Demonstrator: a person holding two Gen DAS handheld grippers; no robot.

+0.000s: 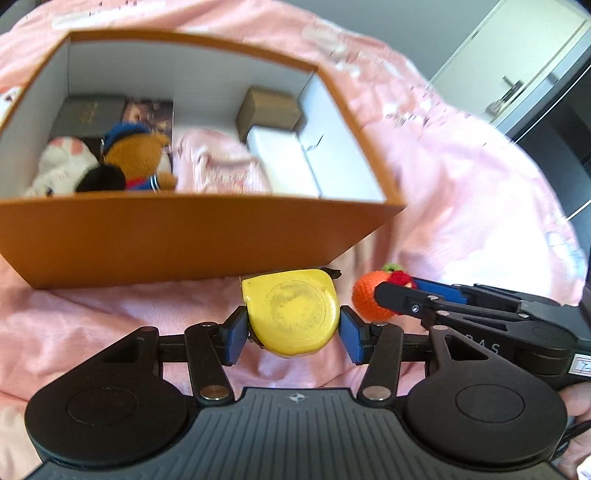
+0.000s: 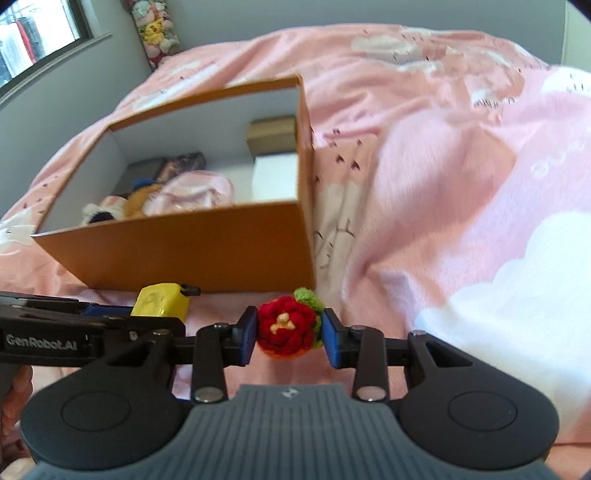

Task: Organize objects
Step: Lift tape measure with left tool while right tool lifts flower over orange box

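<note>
My left gripper (image 1: 293, 325) is shut on a yellow tape measure (image 1: 293, 314), held just in front of an open orange box (image 1: 177, 236) on a pink bed. My right gripper (image 2: 289, 330) is shut on a crocheted orange ball with a red flower and green leaf (image 2: 286, 326). The ball also shows in the left wrist view (image 1: 369, 299), beside the tape measure. The tape measure shows in the right wrist view (image 2: 160, 299), left of the ball. The box (image 2: 184, 251) holds plush toys (image 1: 136, 158), pink cloth (image 1: 218, 162), small boxes and a white box (image 1: 284, 162).
A pink quilt with white cloud prints (image 2: 461, 184) covers the bed all around the box. A window (image 2: 33, 40) and stacked plush toys (image 2: 155, 29) are at the far left. A white cabinet door (image 1: 517, 74) stands at the far right.
</note>
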